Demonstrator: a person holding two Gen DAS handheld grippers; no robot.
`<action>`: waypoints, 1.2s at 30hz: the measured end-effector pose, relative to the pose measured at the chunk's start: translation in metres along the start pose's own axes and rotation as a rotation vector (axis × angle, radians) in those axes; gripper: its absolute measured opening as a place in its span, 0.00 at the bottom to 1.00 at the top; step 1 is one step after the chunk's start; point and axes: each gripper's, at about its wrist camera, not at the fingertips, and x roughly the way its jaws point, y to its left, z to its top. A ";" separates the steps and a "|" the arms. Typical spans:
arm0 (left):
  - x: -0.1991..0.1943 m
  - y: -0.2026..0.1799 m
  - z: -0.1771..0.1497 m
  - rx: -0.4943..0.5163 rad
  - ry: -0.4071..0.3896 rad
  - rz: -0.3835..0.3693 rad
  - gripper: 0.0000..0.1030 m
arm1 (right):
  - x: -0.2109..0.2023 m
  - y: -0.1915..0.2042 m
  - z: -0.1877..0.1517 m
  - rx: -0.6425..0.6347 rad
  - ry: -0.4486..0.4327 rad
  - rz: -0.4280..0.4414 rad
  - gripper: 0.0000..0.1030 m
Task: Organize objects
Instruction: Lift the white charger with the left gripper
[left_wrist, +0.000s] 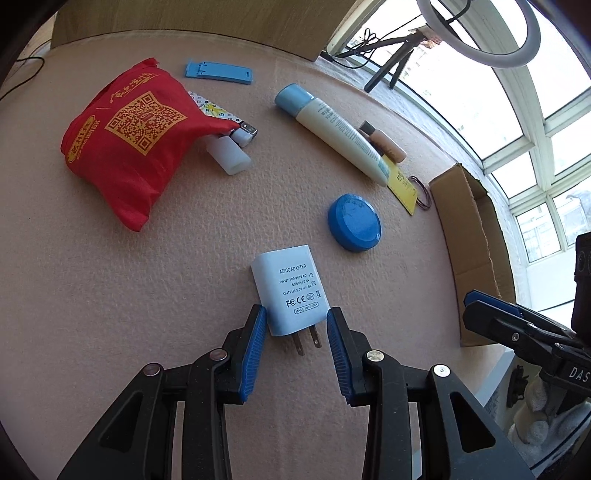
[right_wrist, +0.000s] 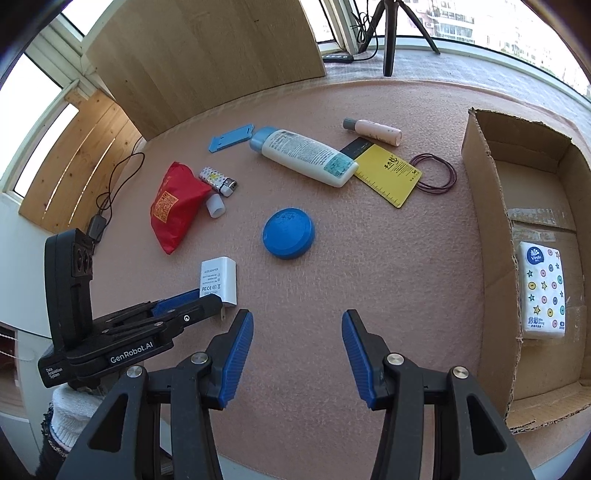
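A white AC/DC adapter lies flat on the pink mat, prongs pointing toward me. My left gripper has narrowed around its plug end, and both blue pads touch its sides. In the right wrist view the same adapter sits at the tip of the left gripper. My right gripper stands open over bare mat with nothing between its fingers. To its right is an open cardboard box with a tissue pack inside.
Spread on the mat are a blue round lid, a red bag, a lighter, a white cap, a blue stand, a lotion bottle, a pink bottle, a yellow card and rubber bands.
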 end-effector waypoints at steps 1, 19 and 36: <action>-0.002 -0.002 0.000 0.009 -0.006 0.013 0.36 | 0.003 0.002 0.002 -0.009 0.007 0.002 0.45; -0.005 -0.001 -0.002 0.049 -0.029 0.028 0.52 | 0.080 0.045 0.039 -0.068 0.162 0.109 0.45; 0.002 0.000 -0.002 0.024 -0.007 -0.015 0.41 | 0.104 0.058 0.039 -0.115 0.212 0.114 0.44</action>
